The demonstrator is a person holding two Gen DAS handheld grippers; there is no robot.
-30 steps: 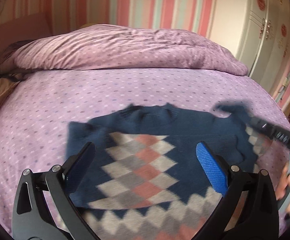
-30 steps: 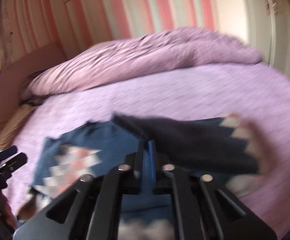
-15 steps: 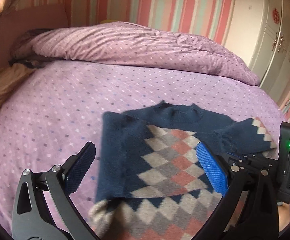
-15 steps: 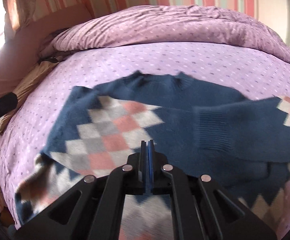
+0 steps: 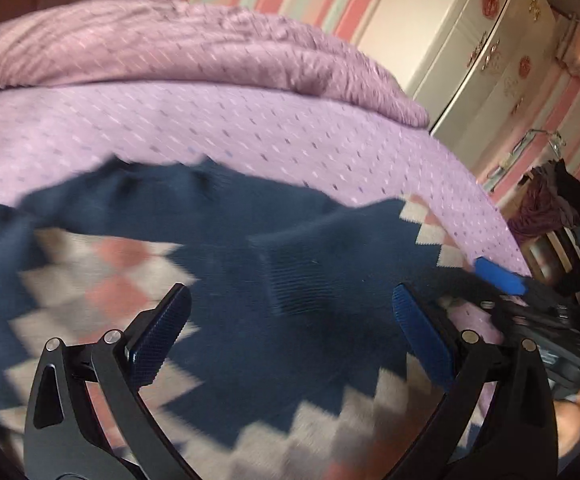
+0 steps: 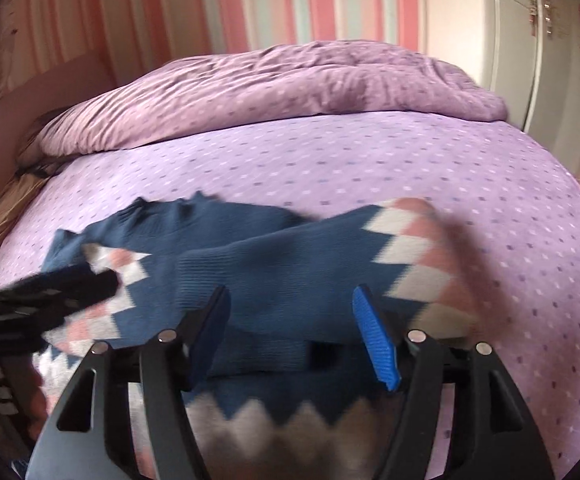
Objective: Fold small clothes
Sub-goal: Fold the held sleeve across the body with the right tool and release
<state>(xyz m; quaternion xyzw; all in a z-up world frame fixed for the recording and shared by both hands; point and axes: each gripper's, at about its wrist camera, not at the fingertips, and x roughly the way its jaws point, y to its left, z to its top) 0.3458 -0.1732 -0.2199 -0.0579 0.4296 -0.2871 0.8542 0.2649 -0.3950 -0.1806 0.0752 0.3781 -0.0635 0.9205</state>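
Observation:
A navy sweater with pink, grey and white diamonds lies flat on the purple dotted bed sheet. One sleeve is folded across its chest, with the ribbed cuff near the middle. My right gripper hovers just over that sleeve, its jaws opening, and the pads do not press on the knit. My left gripper is open above the sweater's body with nothing held. Each gripper shows in the other's view: the right gripper at the sweater's right edge, the left gripper over its left side.
A rumpled purple duvet is piled along the far side of the bed. A white wardrobe stands to the right, with dark clothes heaped beside the bed. Striped wall behind.
The right gripper, shut on the sleeve a second ago, carried it across the sweater and has opened; the sleeve now lies folded on the chest. The left gripper swung right and lower over the sweater.

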